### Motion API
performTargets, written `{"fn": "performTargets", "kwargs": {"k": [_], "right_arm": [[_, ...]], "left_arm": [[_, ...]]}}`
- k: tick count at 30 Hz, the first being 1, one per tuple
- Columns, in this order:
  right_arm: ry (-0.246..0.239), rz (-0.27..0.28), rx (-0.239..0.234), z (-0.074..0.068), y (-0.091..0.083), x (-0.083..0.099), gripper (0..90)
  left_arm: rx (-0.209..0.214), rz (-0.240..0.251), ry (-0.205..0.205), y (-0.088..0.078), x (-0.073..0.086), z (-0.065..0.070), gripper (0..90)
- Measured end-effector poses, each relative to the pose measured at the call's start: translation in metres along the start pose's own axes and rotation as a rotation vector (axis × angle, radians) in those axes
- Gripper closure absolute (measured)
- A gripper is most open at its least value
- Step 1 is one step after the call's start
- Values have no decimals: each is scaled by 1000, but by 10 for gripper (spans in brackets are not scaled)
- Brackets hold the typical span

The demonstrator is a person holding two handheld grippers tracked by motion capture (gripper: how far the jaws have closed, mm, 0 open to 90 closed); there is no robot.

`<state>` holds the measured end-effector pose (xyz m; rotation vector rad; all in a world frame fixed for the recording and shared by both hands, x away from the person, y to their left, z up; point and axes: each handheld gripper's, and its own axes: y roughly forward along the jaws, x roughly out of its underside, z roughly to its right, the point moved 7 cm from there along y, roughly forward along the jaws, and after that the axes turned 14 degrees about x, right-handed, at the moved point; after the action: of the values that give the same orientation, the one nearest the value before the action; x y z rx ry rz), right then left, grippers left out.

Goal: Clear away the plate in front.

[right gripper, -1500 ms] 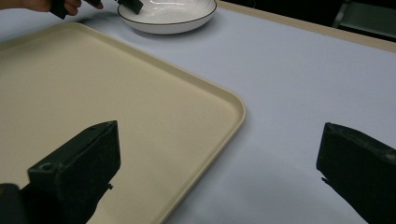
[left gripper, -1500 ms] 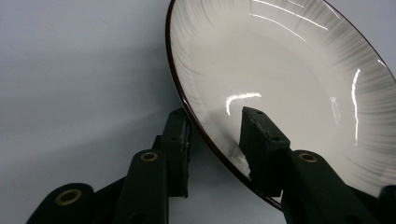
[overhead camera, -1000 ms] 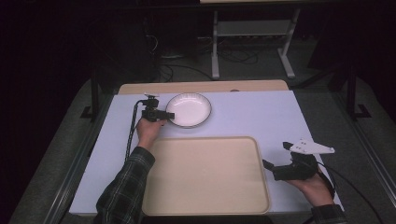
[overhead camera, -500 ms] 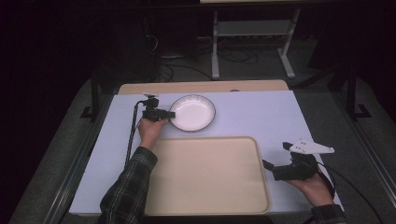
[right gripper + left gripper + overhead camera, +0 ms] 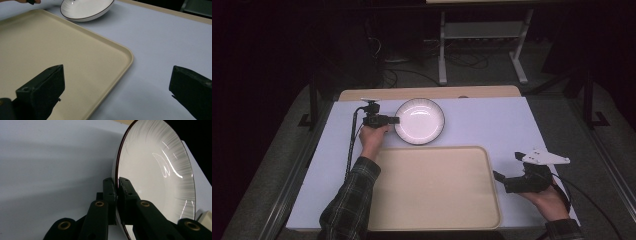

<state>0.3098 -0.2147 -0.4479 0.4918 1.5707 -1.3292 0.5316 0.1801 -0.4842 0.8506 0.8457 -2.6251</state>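
A white plate (image 5: 419, 121) with a thin dark rim lies on the pale table toward the back. My left gripper (image 5: 396, 120) reaches it from the left. Its jaws have just been closing, and in the left gripper view they pinch the rim of the plate (image 5: 155, 170), with the left gripper (image 5: 116, 185) shut on that edge. My right gripper (image 5: 507, 166) rests in a hand at the front right, beside the beige tray (image 5: 432, 187). Seen from the right gripper view, the right gripper (image 5: 117, 72) stands wide open with nothing between its jaws, over the corner of the tray (image 5: 50, 45).
The tray has nothing on it and takes up the front middle of the table (image 5: 492, 120). The plate (image 5: 85, 7) lies just beyond its far edge. A wooden strip (image 5: 427, 93) runs along the table's back, with a metal stand (image 5: 482, 40) on the floor behind.
The plate has shifted slightly to the right and toward the tray. The left gripper's jaws have shut on its rim. The right hand has not moved.
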Motion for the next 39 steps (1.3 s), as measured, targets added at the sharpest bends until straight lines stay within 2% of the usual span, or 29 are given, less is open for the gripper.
{"fn": "performTargets", "kwargs": {"k": [12,15,24,30,39], "right_arm": [[2,6,7,2,-1,0,0],[5,9,8,2,-1,-1,0],[11,19,12,3,-2,-2,0],[18,18,14,4,-3,-1,0],[27,24,16,5,-4,-2,0]], "left_arm": [[31,38,53,-1,-7,11,863],[24,45,74,-2,-9,13,860],[-5,53,163,-9,-21,23,857],[4,76,212,-17,-29,34,857],[8,58,279,-31,-31,52,856]]}}
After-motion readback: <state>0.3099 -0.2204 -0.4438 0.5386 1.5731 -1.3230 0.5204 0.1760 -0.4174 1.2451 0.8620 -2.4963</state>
